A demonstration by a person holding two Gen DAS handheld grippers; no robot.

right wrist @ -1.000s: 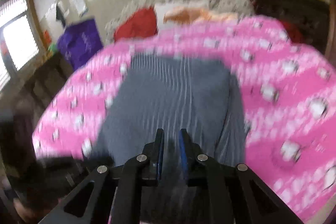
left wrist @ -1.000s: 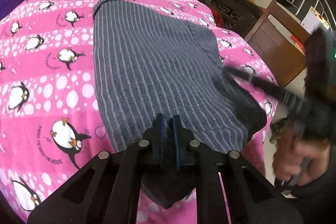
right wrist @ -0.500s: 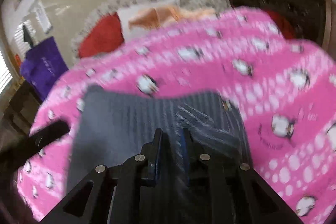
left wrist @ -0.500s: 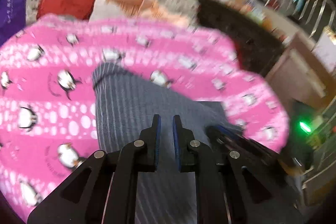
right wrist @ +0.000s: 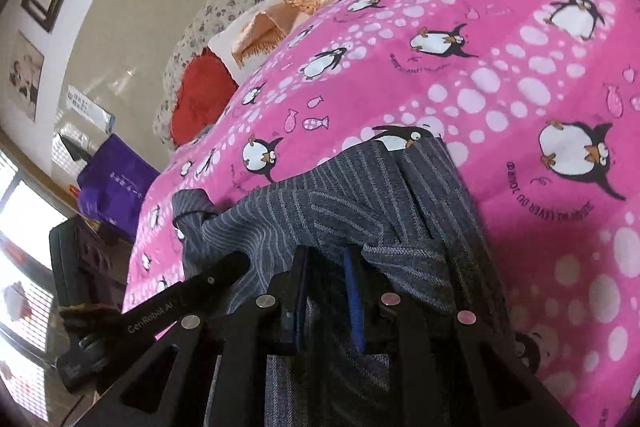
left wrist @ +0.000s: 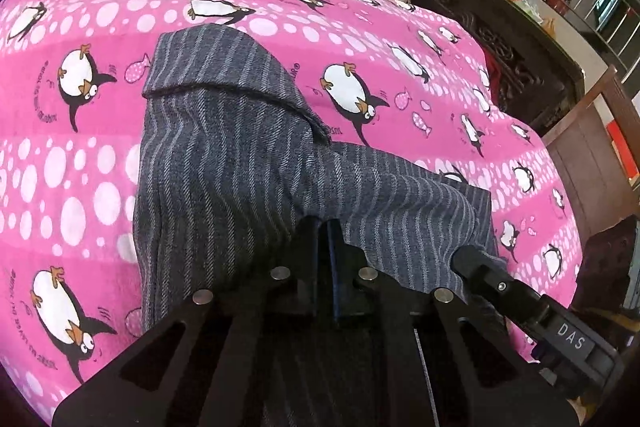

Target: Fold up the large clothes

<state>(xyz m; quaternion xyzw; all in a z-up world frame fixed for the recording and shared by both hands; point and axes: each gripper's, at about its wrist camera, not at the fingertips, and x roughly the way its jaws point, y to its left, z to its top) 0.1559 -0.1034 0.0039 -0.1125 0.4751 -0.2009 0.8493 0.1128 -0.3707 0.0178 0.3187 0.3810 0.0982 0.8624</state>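
A grey striped garment lies on a bed under a pink penguin blanket as a person working two handheld grippers carries its near edge forward. A second ago the cloth lay long and flat across the blanket; now its far part sits doubled, a turned-over flap showing at the top, while the near portion rises in a ridge toward the tools. The left gripper has its jaws pressed nearly together with the fabric bunched up around the tips (what the pads pinch is hidden by the cloth itself). The right gripper stands narrow, a thick fold of the same garment running between its blue pads, so it appears clamped on the cloth. Each tool shows in the other's view, close beside it, where a second ago they were further apart. Read against the task, the fold looks well under way: the lifted edge has travelled over the body of the garment but has not been laid down, and the creases near the right-hand side suggest it will need smoothing once released.
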